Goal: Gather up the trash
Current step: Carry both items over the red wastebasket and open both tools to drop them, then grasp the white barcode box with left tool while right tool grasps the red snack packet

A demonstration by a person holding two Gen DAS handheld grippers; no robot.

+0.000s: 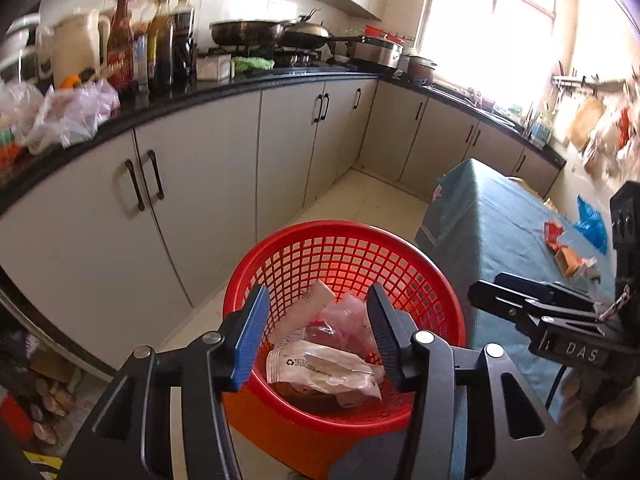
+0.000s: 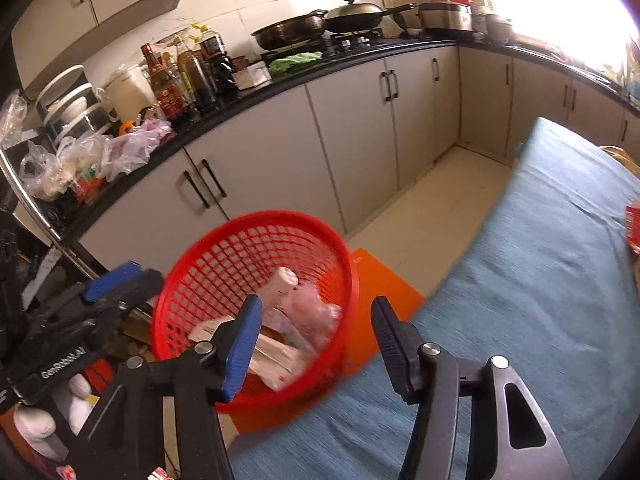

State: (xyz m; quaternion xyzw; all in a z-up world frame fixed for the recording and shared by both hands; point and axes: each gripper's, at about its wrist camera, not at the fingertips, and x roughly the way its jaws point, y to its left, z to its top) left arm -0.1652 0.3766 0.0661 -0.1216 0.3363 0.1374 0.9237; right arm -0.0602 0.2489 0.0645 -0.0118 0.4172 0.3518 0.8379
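Starting at my left, my left gripper [image 1: 318,336] hangs over the red basket [image 1: 440,300] with its jaws spread apart and nothing between them; the right wrist view shows the same tool off to the side, but too blurred there to add anything. In the basket lie the pieces already gathered: a clear crinkled wrapper [image 1: 320,368] with a recycling mark on top, a pink film bag [image 1: 352,316] behind it, and a pale tube-like packet [image 1: 316,296] leaning on the mesh wall. I judge all of these light, soft and slippery, so they would crush rather than resist. Moving right, my right gripper [image 2: 316,344] is also released and empty, poised between the basket and the blue-covered tabletop [image 1: 500,216]. Farther right on that tabletop the remaining trash waits: a torn red-orange wrapper [image 1: 554,232], a blue plastic bag [image 1: 592,224] and a small cardboard scrap [image 1: 570,260], well apart from the basket. I would pinch each at a raised crumpled fold or a free edge, since flat film will slide out from under the pads.
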